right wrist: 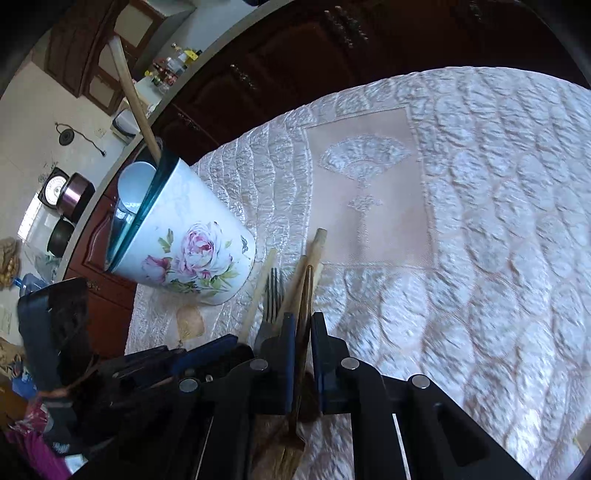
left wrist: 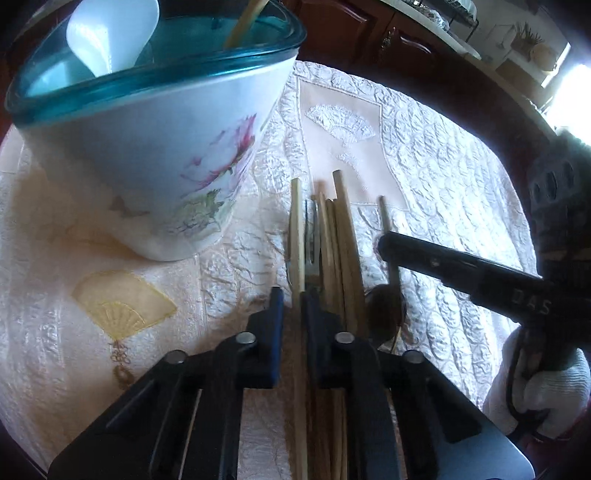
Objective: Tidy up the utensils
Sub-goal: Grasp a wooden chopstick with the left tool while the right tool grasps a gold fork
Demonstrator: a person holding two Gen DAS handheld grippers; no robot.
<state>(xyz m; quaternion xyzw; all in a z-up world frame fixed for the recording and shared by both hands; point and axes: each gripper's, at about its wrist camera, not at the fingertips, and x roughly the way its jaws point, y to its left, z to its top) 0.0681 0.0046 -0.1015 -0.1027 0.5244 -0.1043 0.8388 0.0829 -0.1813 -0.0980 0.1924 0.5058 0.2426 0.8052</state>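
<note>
Utensils lie bundled on the quilted worktop just beside the floral holder, which already contains a white spoon. Left gripper: jaws pinched on one pale chopstick. Right gripper: jaws pinched on a dark wooden handle. Step judged: pick-up. Next: lift each clear of the bundle, then tip upright into the holder.

Chopsticks run under the left tool — near ends hidden.

Upper left, a white ceramic holder with teal rim shows pink peonies; the cream quilted tablecloth bears embroidered fans.
</note>
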